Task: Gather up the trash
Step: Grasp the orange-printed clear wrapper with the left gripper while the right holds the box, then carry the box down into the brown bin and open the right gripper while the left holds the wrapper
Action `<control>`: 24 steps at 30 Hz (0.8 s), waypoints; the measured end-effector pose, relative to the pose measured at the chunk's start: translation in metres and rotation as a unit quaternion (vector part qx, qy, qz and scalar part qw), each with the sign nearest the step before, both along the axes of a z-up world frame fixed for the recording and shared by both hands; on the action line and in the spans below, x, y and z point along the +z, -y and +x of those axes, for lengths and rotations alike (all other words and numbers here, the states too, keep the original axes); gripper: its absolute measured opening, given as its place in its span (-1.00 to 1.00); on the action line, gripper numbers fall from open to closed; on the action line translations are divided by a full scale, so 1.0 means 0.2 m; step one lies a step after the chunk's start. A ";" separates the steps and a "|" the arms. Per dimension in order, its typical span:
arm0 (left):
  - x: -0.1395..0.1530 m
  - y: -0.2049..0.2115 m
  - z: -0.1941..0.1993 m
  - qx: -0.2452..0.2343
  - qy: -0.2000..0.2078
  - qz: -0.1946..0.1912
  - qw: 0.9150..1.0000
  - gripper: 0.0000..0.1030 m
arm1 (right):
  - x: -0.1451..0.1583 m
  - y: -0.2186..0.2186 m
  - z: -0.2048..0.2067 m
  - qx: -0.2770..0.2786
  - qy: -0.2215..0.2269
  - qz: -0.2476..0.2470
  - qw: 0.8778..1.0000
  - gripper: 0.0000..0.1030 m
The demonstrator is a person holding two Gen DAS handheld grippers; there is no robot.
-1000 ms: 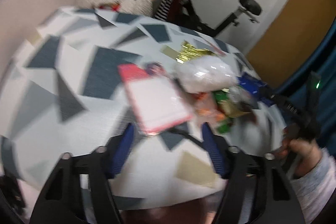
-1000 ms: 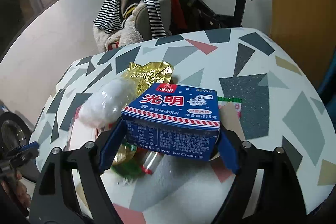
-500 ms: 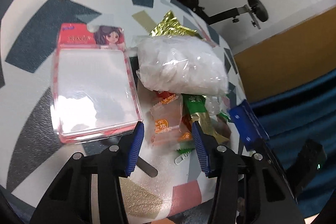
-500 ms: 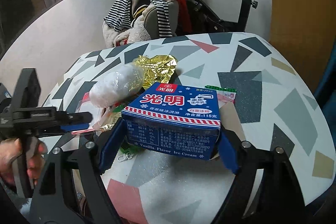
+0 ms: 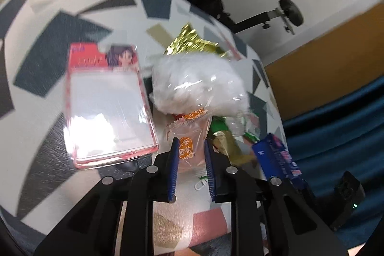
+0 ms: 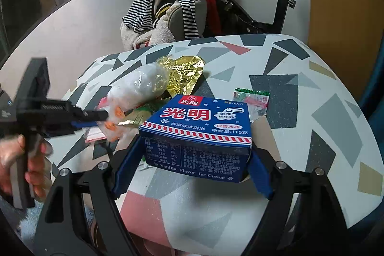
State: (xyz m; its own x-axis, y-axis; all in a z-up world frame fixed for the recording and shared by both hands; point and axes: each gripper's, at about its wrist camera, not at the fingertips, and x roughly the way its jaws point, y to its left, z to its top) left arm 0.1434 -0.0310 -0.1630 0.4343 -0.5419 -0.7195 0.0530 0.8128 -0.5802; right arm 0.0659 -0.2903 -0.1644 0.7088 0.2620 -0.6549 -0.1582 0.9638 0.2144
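The table (image 6: 312, 92), round with a terrazzo pattern of grey, navy and pink shards, carries the litter I am collecting; all places below are given relative to the ice cream box (image 6: 199, 133). The box, blue with white lettering, is clamped across its width in my right gripper (image 6: 192, 169), whose jaws stand wide because the carton is wide; held clear of the tabletop, it is already collected and waits, I judge, to be carried off.

Left of the box and beyond it lies a clear bag of white fluff (image 5: 199, 85), and behind that a crumpled gold foil wrapper (image 6: 182, 73). Further left, flat on the table, is a pink-edged clear blister pack (image 5: 108, 107). Just behind the box to the right sits a small green-edged sachet (image 6: 252, 100).

Smallest, immediately left of the box, is the clear candy wrapper (image 5: 189, 136) with orange printing. My left gripper (image 5: 192, 152) has just been closing, and the wrapper's near end lies between the blue pads (image 5: 174, 160); in the right wrist view the jaws look pinched on it (the film is thin, so the gap is narrow). The grip is taken at the wrapper's loose edge, probably so it lifts free without dragging the green and gold scraps beneath.
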 end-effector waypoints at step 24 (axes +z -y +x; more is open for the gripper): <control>0.08 -0.38 -0.93 -0.054 0.092 0.086 0.991 -0.60 | -0.13 -0.52 -0.56 0.161 -0.006 -0.021 0.987 0.55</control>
